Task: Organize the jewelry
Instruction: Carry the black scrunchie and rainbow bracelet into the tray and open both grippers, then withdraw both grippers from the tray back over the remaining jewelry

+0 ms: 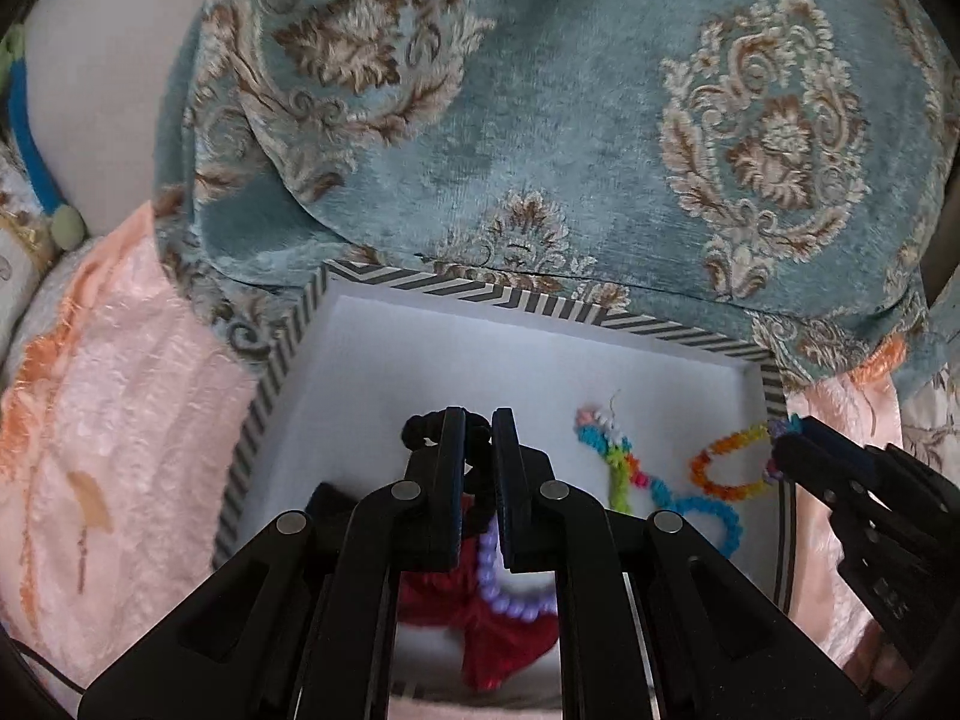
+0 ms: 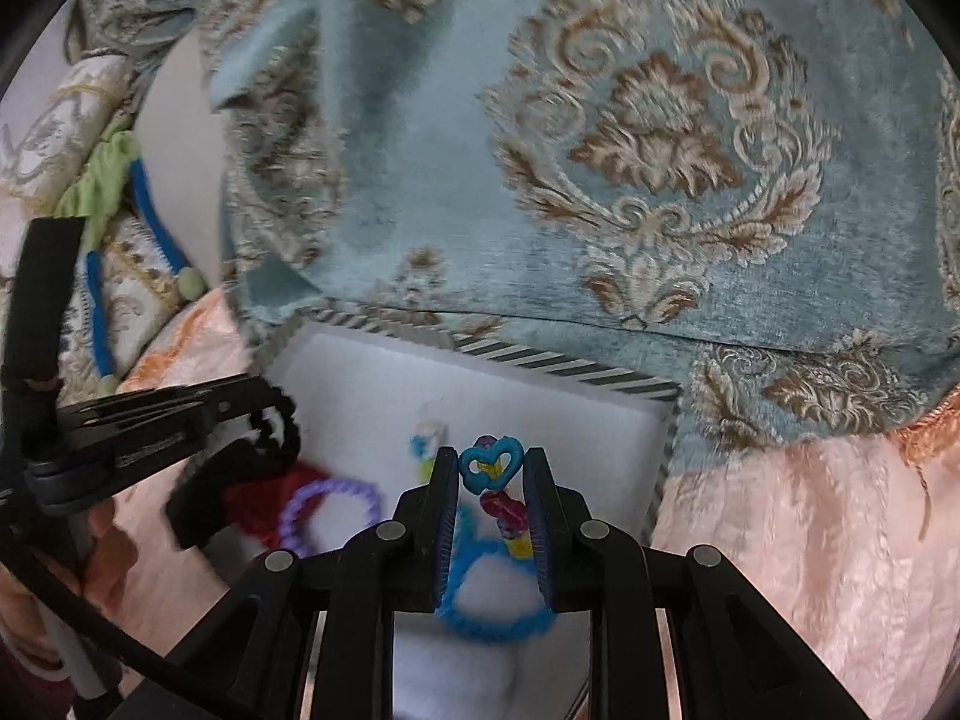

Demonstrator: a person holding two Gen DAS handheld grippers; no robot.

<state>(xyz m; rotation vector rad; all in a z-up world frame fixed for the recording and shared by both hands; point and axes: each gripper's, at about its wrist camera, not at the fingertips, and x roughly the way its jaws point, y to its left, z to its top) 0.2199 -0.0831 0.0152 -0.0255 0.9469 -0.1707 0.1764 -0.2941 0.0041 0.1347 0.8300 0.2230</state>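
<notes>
- Left gripper [image 1: 479, 420] jaws nearly closed, pinching a black hair tie [image 1: 420, 429] above the striped box [image 1: 480, 291].
- Right gripper [image 2: 489, 462] jaws narrowly apart, gripping a heart-link bracelet [image 2: 489, 465] between them, over the box.

Both wrist views close above one box [image 1: 660, 330]

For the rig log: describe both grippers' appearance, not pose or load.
Left gripper and right gripper match: matte black plastic linkages, round silver pivot pins, flat fingers with dark blue ribbed pads. A black cable trails near the left one. No sleeves visible.
</notes>
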